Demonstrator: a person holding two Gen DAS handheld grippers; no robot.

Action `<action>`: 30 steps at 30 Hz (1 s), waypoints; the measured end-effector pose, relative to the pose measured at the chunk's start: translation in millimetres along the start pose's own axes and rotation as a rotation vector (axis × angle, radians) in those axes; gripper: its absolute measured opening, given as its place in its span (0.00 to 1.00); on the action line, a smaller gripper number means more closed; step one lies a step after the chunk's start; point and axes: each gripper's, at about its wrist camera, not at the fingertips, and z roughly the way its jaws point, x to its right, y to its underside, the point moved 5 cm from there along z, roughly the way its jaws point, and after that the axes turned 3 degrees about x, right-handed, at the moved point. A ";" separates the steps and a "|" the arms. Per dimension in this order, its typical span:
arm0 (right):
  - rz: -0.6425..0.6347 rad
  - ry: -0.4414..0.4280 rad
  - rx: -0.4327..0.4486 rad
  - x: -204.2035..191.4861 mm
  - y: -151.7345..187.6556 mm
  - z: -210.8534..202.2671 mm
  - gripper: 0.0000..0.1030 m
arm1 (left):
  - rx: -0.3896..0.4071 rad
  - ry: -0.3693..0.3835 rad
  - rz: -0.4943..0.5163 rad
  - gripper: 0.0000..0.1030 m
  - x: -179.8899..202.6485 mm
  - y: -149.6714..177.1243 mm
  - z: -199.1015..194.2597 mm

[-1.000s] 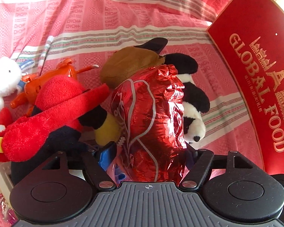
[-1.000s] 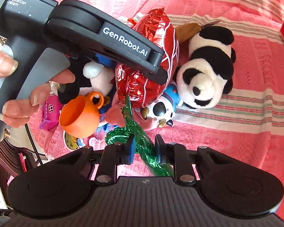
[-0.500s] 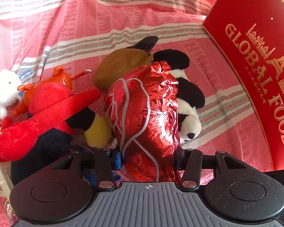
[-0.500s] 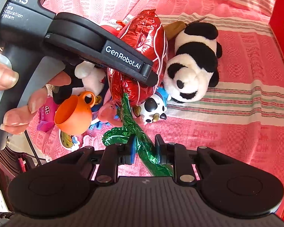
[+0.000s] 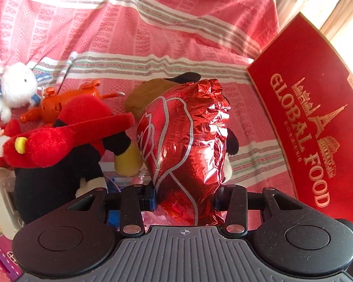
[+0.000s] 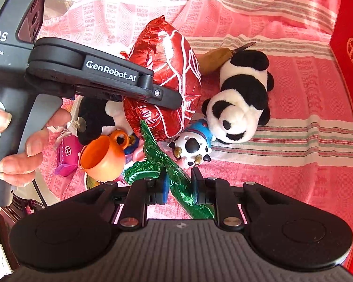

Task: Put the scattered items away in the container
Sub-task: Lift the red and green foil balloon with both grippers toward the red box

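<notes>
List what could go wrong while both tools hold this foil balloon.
1. The left tool is closing on the crinkled red balloon; a hard squeeze could burst it.
2. The right tool grips the thin green stem; pulling apart may tear it.
3. Lifting could drag the cow figure or panda beside it.
</notes>
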 end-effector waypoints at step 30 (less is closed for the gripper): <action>0.054 0.377 0.501 80.3 -89.0 -260.5 0.21 | 0.214 0.296 0.284 0.41 270.9 -146.9 -59.2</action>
